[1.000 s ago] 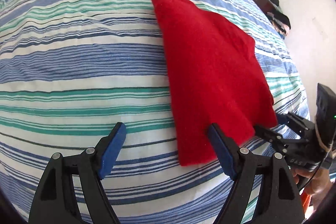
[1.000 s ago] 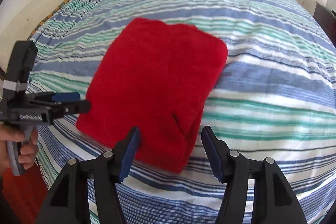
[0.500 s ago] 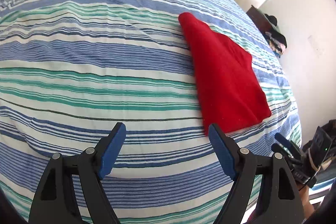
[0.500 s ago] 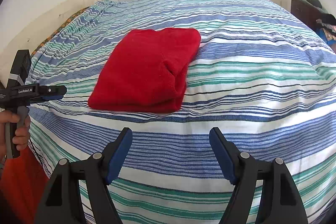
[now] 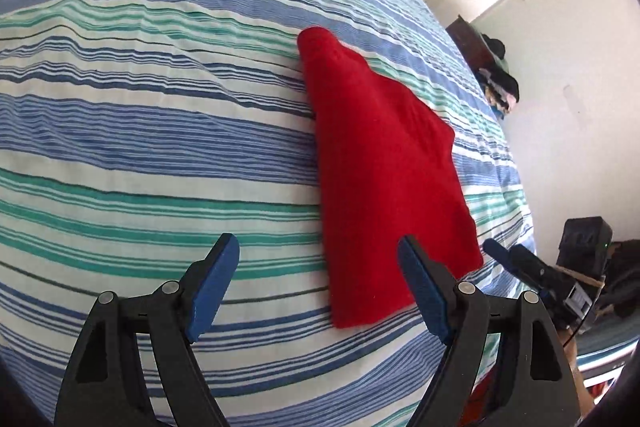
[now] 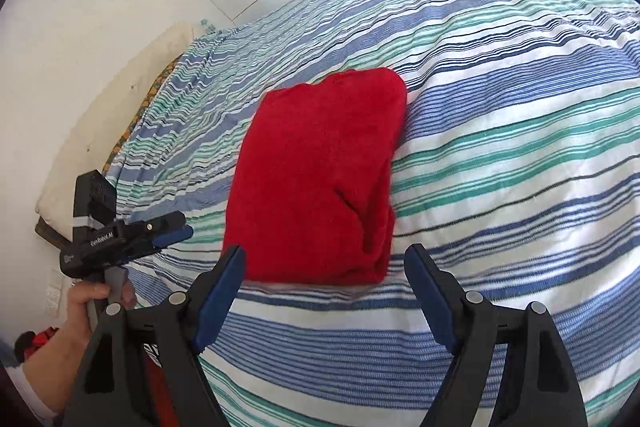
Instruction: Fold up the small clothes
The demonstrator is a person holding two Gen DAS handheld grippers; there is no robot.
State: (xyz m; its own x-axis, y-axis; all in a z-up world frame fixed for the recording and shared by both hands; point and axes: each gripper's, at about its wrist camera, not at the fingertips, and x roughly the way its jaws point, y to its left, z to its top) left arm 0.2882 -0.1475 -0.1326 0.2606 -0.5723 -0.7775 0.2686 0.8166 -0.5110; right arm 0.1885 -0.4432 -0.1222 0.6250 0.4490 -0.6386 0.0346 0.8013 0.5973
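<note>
A red cloth (image 6: 320, 179) lies folded into a neat block on the striped bed (image 6: 500, 155) — at about 12 o'clock from the right tool (image 6: 326, 291) and 1 o'clock from the left tool (image 5: 320, 287). Both tools hang above the bed with jaws spread wide, holding nothing. In the right wrist view the left tool sits at 9 o'clock, off the cloth's edge.

Red garment (image 6: 316, 179) fuzzy matt knit; bedspread (image 6: 500, 131) woven cotton.
</note>
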